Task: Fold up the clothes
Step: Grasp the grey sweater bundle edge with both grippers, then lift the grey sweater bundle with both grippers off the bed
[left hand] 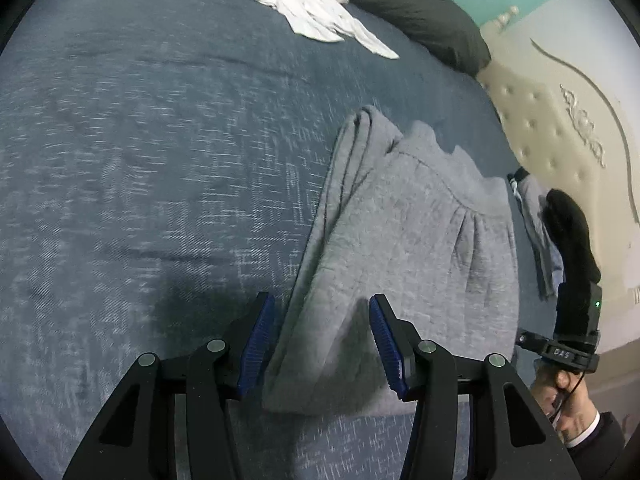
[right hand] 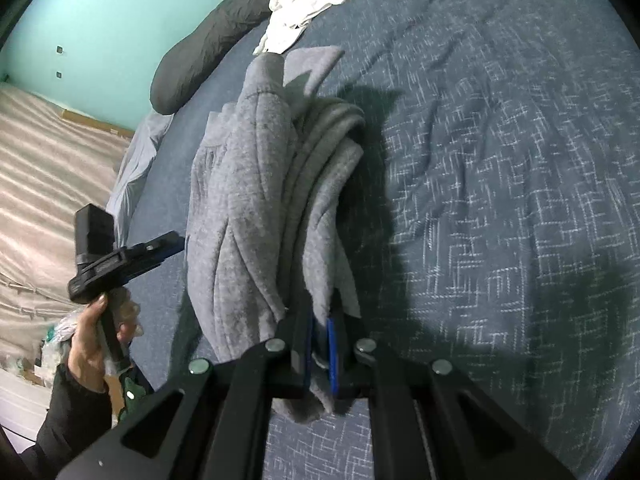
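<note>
Two garments lie on the blue bedspread (left hand: 140, 168) that fills both views: the grey sweatshirt (left hand: 400, 248) I am folding, and a crumpled white garment (left hand: 316, 12) well apart from it at the top of the frame, beside a long dark bolster (left hand: 420, 8). In the left wrist view the grey sweatshirt runs from the lower middle up and to the right, its long axis leaning a little rightward, folded into several layers with a ribbed band toward the upper right. My left gripper (left hand: 322, 344) stands about half open and holds nothing; its jaws straddle the near left edge of the cloth without pressing on it, so this is the nearer hand for the next pinch. My right gripper (right hand: 320, 354) has its jaws nearly together on a thick bunch of the grey sweatshirt, which rises away from them toward the upper middle of the right wrist view. The only writing is a small label on the other gripper's body at the right edge of the left view; I cannot read it surely.
</note>
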Available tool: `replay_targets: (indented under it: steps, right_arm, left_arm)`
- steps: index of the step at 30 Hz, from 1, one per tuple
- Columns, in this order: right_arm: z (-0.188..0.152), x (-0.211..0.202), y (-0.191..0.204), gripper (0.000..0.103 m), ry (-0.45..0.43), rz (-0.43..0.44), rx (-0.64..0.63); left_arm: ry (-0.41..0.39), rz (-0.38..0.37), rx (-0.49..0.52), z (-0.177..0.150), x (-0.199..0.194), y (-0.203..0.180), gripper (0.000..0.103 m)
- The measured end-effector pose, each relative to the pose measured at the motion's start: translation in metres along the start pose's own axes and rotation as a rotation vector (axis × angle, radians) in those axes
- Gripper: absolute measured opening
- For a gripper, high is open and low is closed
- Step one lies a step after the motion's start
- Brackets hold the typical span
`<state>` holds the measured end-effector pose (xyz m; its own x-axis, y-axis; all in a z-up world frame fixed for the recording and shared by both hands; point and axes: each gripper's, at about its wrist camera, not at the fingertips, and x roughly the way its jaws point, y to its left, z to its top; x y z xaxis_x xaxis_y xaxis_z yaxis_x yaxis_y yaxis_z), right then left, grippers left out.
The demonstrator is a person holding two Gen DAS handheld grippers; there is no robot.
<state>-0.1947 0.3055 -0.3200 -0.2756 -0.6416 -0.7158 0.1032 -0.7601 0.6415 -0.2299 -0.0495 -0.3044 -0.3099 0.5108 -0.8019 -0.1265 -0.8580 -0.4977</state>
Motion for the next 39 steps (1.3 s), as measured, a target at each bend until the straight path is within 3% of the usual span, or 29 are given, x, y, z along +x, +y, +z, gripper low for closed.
replay_targets:
  steps: [4,7,12,14,15,17,21,28,31,35,39]
  right_arm:
    - [0.003,-0.002,-0.003,0.009,0.015,0.037,0.007]
    - [0.004,-0.003,-0.005,0.011,0.022,0.062,0.023]
    - [0.002,-0.009,-0.004,0.027,0.014,0.075,0.009]
    - [0.001,-0.014,-0.006,0.029,-0.001,0.078,0.017]
    - [0.001,-0.019,-0.010,0.031,-0.011,0.088,0.032]
    - [0.001,-0.026,-0.015,0.051,-0.024,0.105,0.057]
    - [0.001,-0.027,-0.014,0.057,-0.024,0.106,0.074]
    - [-0.006,-0.001,0.003,0.056,0.013,0.021,0.002]
    - [-0.002,0.003,0.006,0.023,0.006,0.048,-0.003]
    - [0.015,-0.006,0.017,0.010,0.007,0.032,-0.033]
    - [0.036,-0.024,0.019,0.007,0.027,-0.014,-0.041]
  left_arm:
    - [0.030,-0.050,0.006,0.002,0.015,0.006,0.070]
    - [0.058,-0.073,0.007,-0.003,0.024,0.009,0.070]
    - [0.076,-0.102,0.013,-0.009,0.035,0.007,0.068]
    - [0.076,-0.109,0.030,-0.011,0.037,0.001,0.050]
    - [0.076,-0.103,0.038,-0.013,0.038,-0.003,0.048]
    - [0.079,-0.089,0.050,-0.014,0.038,-0.009,0.041]
    - [0.088,-0.068,0.052,-0.014,0.035,-0.017,0.034]
    - [0.098,-0.029,0.068,-0.015,0.027,-0.043,0.028]
    - [0.097,-0.033,0.054,-0.017,0.022,-0.047,0.027]
    - [0.095,-0.048,0.058,-0.023,0.009,-0.062,0.024]
    - [0.119,-0.040,0.109,-0.039,0.004,-0.088,0.022]
